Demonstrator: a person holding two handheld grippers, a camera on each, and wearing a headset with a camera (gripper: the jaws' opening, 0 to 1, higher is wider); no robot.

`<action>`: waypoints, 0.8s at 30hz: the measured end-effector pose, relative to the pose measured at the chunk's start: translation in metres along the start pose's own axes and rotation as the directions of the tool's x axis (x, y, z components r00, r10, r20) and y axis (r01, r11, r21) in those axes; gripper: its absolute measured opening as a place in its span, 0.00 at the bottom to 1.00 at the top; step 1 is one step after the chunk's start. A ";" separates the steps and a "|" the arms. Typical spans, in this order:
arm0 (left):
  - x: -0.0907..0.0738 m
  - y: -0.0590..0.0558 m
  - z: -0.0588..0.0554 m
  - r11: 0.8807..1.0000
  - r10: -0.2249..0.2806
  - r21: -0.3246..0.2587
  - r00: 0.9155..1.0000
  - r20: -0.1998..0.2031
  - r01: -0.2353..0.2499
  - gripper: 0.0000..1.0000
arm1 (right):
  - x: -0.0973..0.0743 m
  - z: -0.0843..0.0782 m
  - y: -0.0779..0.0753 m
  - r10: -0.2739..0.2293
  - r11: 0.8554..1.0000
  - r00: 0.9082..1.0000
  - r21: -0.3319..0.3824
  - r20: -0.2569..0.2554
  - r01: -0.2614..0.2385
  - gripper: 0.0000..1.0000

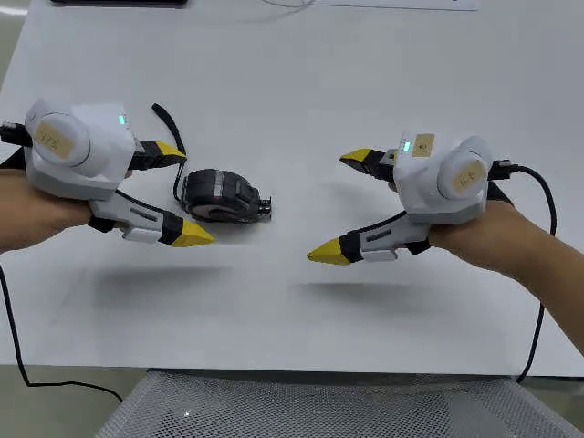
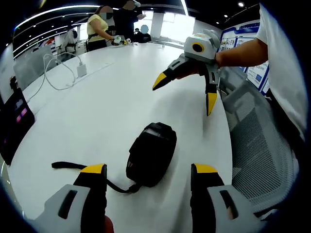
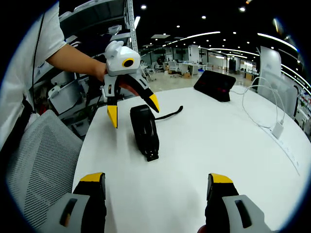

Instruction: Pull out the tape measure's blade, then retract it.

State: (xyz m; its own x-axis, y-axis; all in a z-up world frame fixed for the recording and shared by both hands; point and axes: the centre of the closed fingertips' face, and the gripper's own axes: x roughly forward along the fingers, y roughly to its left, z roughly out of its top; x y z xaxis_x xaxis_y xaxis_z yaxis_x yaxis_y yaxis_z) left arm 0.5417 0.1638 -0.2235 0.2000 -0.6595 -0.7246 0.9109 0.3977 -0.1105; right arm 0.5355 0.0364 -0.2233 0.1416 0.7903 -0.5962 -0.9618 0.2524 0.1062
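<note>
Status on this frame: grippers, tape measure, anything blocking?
Left gripper open, jaws either side of the black tape measure, not gripping. Right gripper open, apart from it. Blade in, hook at the case. Nothing in the way.

The tape measure's (image 1: 222, 195) strap (image 1: 167, 120) runs partly hidden behind the left tongs (image 1: 195, 193); its blade end (image 1: 267, 206) is too small to make out.

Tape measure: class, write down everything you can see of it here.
The tape measure is a compact black case, plastic or rubber by its look. It lies on the white table, blade retracted, the hook at its mouth facing the right gripper. A black strap trails from its other end. It sits between the open jaws of the left gripper, which appear not to touch it.
</note>
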 end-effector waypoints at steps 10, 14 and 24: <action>0.007 0.004 -0.005 0.999 -0.012 0.035 0.999 -0.040 0.013 0.60 | 0.006 0.001 -0.001 0.011 1.000 1.000 -0.001 0.000 -0.011 0.84; 0.007 0.006 -0.004 0.999 -0.012 0.052 0.999 -0.041 0.014 0.53 | 0.008 0.001 0.000 0.017 1.000 1.000 -0.001 -0.001 -0.017 0.83; 0.009 0.008 -0.006 0.997 -0.017 0.072 0.998 -0.054 0.021 0.41 | 0.014 0.002 0.001 0.026 1.000 1.000 -0.002 0.000 -0.026 0.82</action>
State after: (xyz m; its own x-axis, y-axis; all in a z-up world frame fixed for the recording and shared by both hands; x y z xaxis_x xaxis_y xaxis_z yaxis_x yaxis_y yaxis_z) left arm 0.5488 0.1645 -0.2349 0.1651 -0.6308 -0.7581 0.9383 0.3374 -0.0764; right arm 0.5373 0.0486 -0.2295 0.1161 0.7965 -0.5934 -0.9656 0.2304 0.1202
